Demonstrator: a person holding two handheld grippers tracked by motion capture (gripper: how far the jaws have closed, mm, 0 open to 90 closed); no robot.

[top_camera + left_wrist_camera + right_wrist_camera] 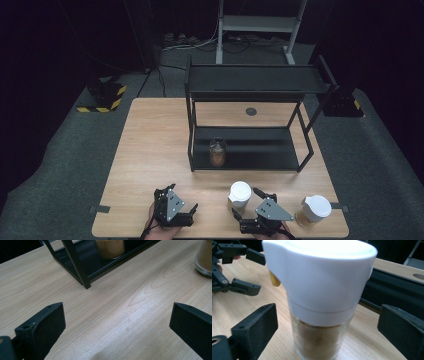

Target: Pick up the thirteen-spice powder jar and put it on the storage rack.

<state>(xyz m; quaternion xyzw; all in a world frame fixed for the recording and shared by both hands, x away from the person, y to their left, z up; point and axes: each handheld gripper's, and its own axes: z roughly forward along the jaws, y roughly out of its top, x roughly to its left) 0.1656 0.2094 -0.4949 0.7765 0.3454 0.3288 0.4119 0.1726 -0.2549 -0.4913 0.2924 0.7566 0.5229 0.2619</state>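
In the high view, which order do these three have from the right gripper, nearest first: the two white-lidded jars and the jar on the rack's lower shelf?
From the right gripper:
1. White-lidded jar between its open fingers, front centre of the table.
2. Second white-lidded jar, at the table's front right corner.
3. Jar on the lower shelf of the black rack, farther back.
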